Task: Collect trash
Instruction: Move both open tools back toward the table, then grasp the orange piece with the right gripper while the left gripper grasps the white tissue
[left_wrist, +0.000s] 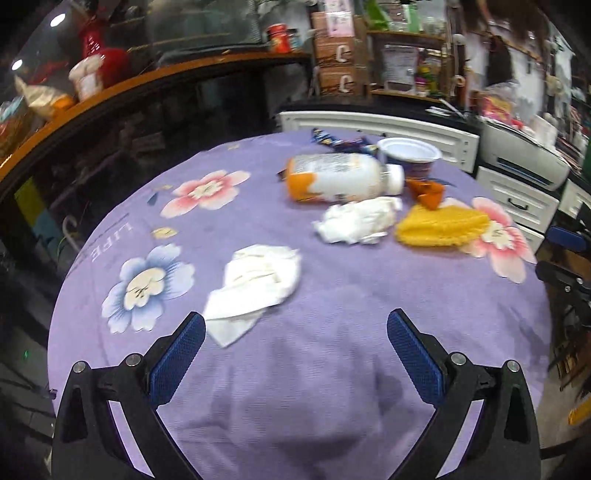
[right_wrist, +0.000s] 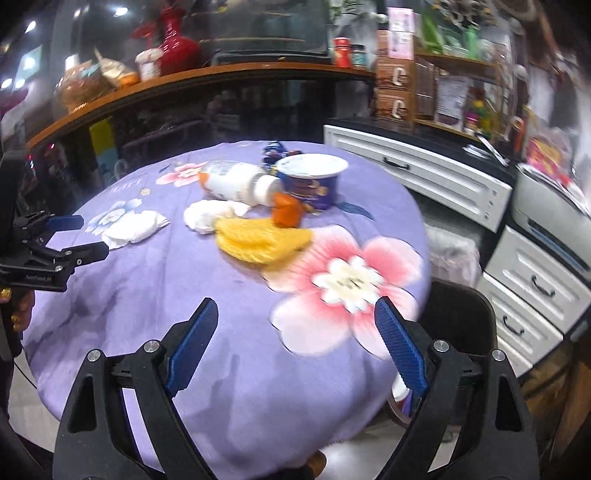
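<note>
A round table with a purple flowered cloth (left_wrist: 332, 369) holds the trash. In the left wrist view a crumpled white tissue (left_wrist: 255, 284) lies just ahead of my left gripper (left_wrist: 295, 319), which is open and empty. Farther back lie a second tissue (left_wrist: 354, 219), a white bottle on its side (left_wrist: 340, 177), a blue-and-white cup (left_wrist: 410, 153), an orange wrapper (left_wrist: 428, 192), a yellow wrapper (left_wrist: 441, 225) and dark blue wrappers (left_wrist: 336, 138). My right gripper (right_wrist: 295, 305) hangs open and empty over the cloth's near edge. The yellow wrapper (right_wrist: 258, 238) and the cup (right_wrist: 312, 181) lie beyond it.
White drawer cabinets (right_wrist: 417, 173) and a grey printer (right_wrist: 554, 218) stand right of the table. A dark chair (right_wrist: 458, 314) sits at the table's right edge. A wooden counter (right_wrist: 207, 74) with a red vase (right_wrist: 177, 44) runs behind. A hand (right_wrist: 22, 306) holds the left gripper (right_wrist: 94, 235).
</note>
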